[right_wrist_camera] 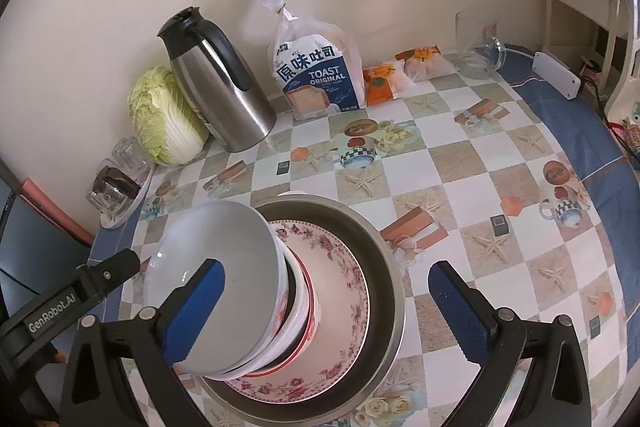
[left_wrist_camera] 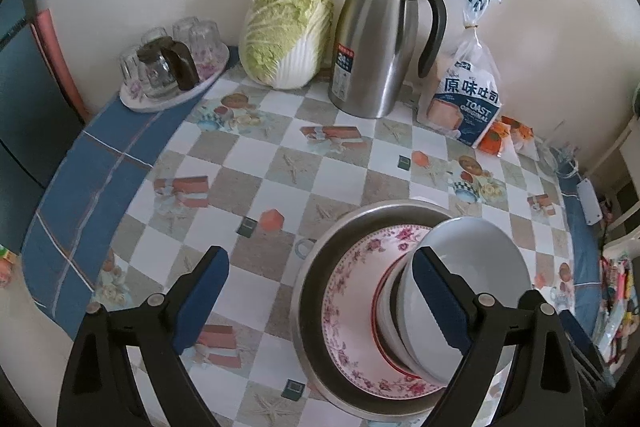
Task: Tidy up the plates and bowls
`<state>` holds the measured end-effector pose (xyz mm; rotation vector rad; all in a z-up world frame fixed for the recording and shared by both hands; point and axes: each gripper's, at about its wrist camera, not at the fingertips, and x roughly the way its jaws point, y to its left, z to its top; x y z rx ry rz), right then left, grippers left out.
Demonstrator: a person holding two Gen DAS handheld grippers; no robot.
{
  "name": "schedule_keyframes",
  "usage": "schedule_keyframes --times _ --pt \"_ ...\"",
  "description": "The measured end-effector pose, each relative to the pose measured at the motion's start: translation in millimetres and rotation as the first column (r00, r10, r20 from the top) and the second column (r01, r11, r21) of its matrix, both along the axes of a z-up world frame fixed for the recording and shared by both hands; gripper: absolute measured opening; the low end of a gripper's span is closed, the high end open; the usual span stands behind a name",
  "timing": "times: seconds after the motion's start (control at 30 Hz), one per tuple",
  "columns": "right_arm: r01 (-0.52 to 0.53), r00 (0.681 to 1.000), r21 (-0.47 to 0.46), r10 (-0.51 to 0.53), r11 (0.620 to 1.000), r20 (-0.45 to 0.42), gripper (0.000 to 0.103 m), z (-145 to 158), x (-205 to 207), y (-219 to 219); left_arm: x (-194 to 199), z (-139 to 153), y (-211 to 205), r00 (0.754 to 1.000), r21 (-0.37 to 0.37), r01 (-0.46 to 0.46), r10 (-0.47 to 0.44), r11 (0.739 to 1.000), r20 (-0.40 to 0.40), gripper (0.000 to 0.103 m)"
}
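Glass tumblers [left_wrist_camera: 168,61]: upturned on a flowered tray [left_wrist_camera: 176,95] at far left of table, against wall.
Cabbage [left_wrist_camera: 288,31]: pale green, leaning on wall, just right of tray.
Steel jug [left_wrist_camera: 378,39]: upright, black lid and handle, between cabbage and bread bag.
Bread bag [left_wrist_camera: 466,95]: clear, tied at top, upright beside jug; orange packets [left_wrist_camera: 506,135] just right of it.
Table [left_wrist_camera: 260,167]: chequered printed cloth with blue border.
Left tongs [left_wrist_camera: 320,303]: spread wide, clamped on nothing; left pad over bare cloth, right pad in front of bowl stack; whether it touches the stack cannot be told.
Steel basin [left_wrist_camera: 312,287]: on table near front edge, holding everything below.
Flowered plate [left_wrist_camera: 352,307]: pink-rimmed, lying inside basin.
Bowl stack [left_wrist_camera: 392,311]: nested red-rimmed bowls standing on plate.
Grey bowl [left_wrist_camera: 476,259]: topmost on stack, tilted.
Right tongs [right_wrist_camera: 328,307]: spread wide, gripping nothing; left pad in front of grey bowl, right pad well clear of basin, over cloth.
Glass jar [right_wrist_camera: 478,43]: at far right of table, near white adapter [right_wrist_camera: 556,75].
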<state>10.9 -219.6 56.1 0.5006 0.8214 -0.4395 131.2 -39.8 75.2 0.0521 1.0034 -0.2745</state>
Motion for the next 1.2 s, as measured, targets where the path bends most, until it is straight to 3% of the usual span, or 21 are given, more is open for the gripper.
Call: schedule_keyframes --times 0.57,1.2 --pt "0.002 1.000 -0.047 -0.001 0.999 0.009 0.103 18.8 -25.2 1.6 -30.6 26.0 3.0 0.985 0.124 -0.074 0.053 0.990 0.162 0.093" --pt "-0.023 0.999 -0.130 0.019 0.991 -0.032 0.103 1.7 -71.4 29.0 -81.5 -10.6 32.8 0.996 0.142 -0.039 0.027 0.989 0.084 0.093"
